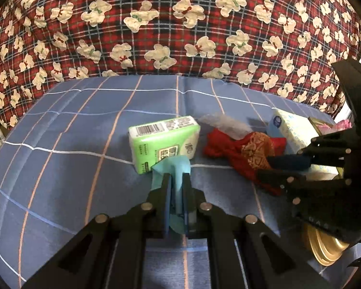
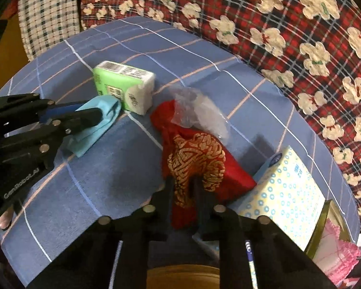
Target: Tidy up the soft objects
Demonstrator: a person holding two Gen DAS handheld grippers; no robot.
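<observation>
My left gripper (image 1: 176,177) is shut on a light blue cloth (image 1: 173,168), held just in front of a green tissue pack (image 1: 163,139) on the blue checked sheet. It also shows in the right wrist view (image 2: 97,115) with the blue cloth (image 2: 96,130) hanging from it. My right gripper (image 2: 183,183) is shut on a red and gold fabric pouch (image 2: 195,159); it shows in the left wrist view (image 1: 264,168) with the pouch (image 1: 240,149). A crumpled clear plastic bag (image 2: 199,113) lies on the pouch's far end.
A yellow dotted tissue box (image 2: 286,192) stands right of the pouch. A gold-rimmed tin (image 2: 325,219) with pink frilly fabric (image 2: 337,250) is at the right edge. A red plaid quilt with bear print (image 1: 180,24) piles up behind. The green tissue pack (image 2: 125,86) lies mid-sheet.
</observation>
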